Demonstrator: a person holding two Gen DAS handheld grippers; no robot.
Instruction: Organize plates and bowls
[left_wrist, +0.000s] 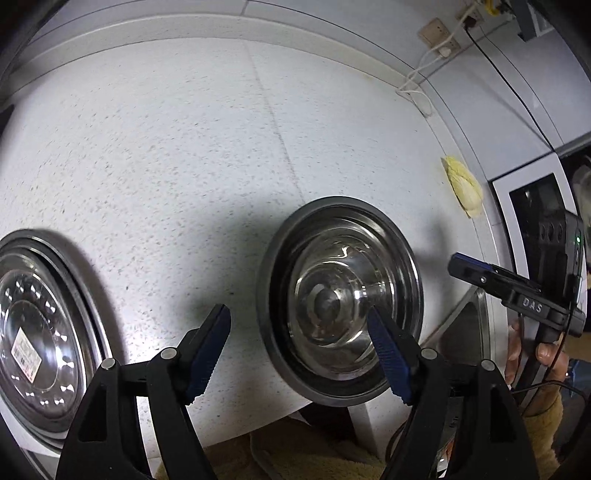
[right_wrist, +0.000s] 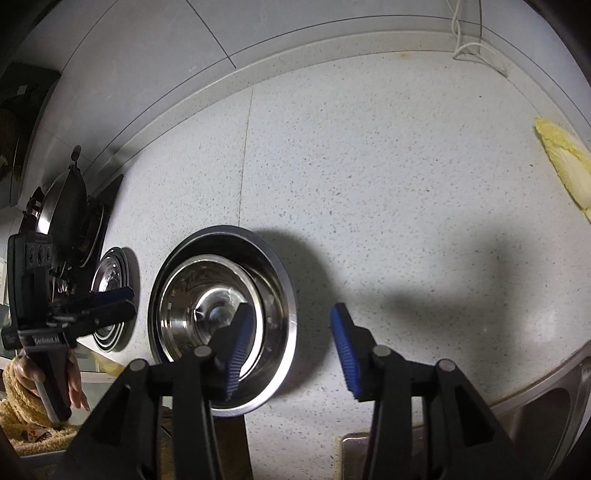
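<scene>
On the speckled white stone countertop (left_wrist: 166, 147), a round stainless steel bowl (left_wrist: 340, 299) sits near the front edge, with smaller steel bowls nested inside it. Off to its left, well apart, lies a flat round steel plate (left_wrist: 40, 332) bearing a paper label, close beside the black stove (right_wrist: 99, 221). The left gripper (left_wrist: 299, 354) hangs above the counter with its blue-padded fingers spread wide and holding nothing, one pad over the bowl's rim. The right gripper (right_wrist: 291, 354) is likewise spread and empty, its left pad over the bowl and its right pad over bare counter. A pale yellow cabbage (left_wrist: 463, 188) rests by the back wall, near a white cable (left_wrist: 417, 88).
</scene>
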